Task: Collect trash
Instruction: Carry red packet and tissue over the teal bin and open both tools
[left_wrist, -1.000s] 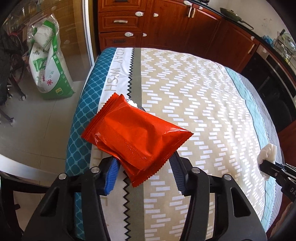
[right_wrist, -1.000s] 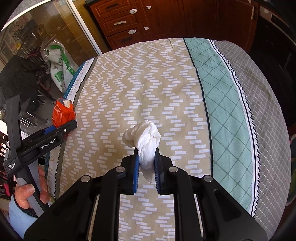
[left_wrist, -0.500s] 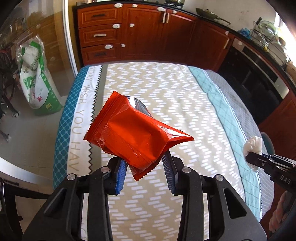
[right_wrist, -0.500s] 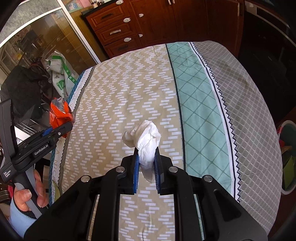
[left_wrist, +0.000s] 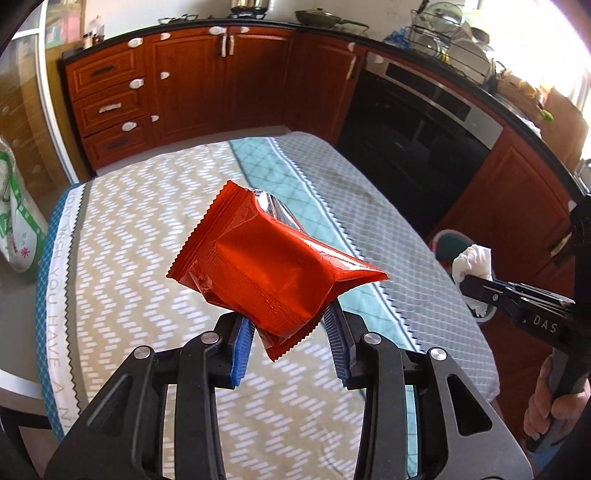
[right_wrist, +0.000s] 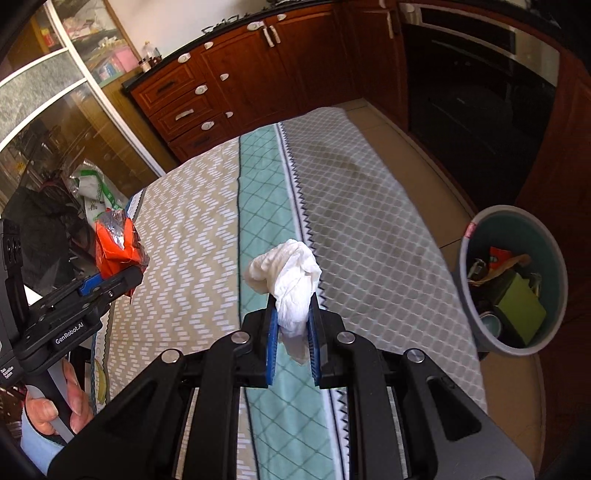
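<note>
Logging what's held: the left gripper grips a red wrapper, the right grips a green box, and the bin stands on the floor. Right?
Not quite. The right gripper grips a crumpled white tissue, as the right wrist view shows; the green box lies in the bin. The rest stands.

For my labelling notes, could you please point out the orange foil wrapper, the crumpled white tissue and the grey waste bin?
orange foil wrapper (left_wrist: 273, 273), left wrist view, front face.
crumpled white tissue (right_wrist: 291, 280), right wrist view, middle.
grey waste bin (right_wrist: 466, 295), right wrist view, near rim.

Red snack wrapper (left_wrist: 273, 273): 1
Crumpled white tissue (right_wrist: 291, 280): 1
Grey bin (right_wrist: 476, 325): 1
Hand-held gripper: 2, left (left_wrist: 290, 343), right (right_wrist: 293, 339)
</note>
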